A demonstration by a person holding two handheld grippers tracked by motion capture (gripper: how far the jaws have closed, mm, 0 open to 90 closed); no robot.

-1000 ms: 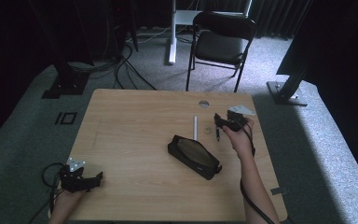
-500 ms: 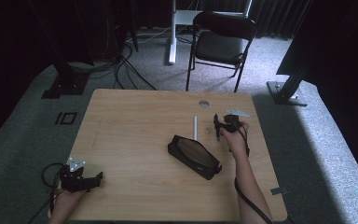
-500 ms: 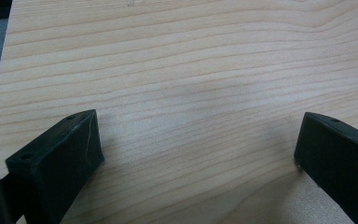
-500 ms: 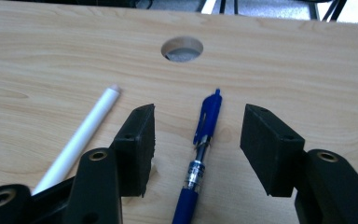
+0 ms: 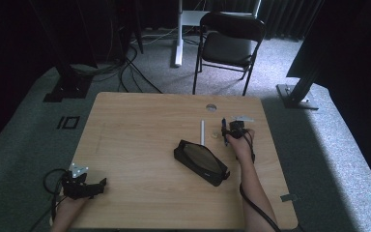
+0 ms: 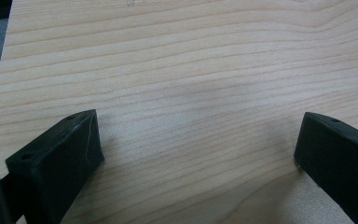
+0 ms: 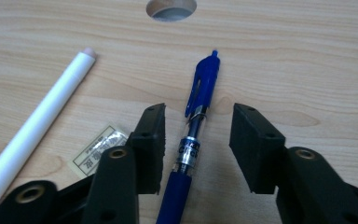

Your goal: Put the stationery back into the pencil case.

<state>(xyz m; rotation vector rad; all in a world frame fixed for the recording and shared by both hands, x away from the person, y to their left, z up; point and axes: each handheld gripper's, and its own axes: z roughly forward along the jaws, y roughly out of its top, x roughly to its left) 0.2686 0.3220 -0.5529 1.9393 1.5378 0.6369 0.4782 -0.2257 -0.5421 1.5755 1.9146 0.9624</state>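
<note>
A blue click pen lies on the wooden table, tip end toward me. My right gripper is low over it with one jaw on each side of the barrel. The jaws have just been closing, but a gap still shows at the right jaw, so the pen is not clamped. In the high view this gripper is at the table's right, behind a black pouch. My left gripper rests at the front left corner, open over bare wood.
A white stick lies left of the pen, also seen beside the pouch. A small printed label lies under my right gripper's left jaw. A cable hole is behind the pen. A folding chair stands beyond the table.
My right gripper has come down toward the table and its jaws have narrowed around the blue pen. The left gripper has stayed where it was.
</note>
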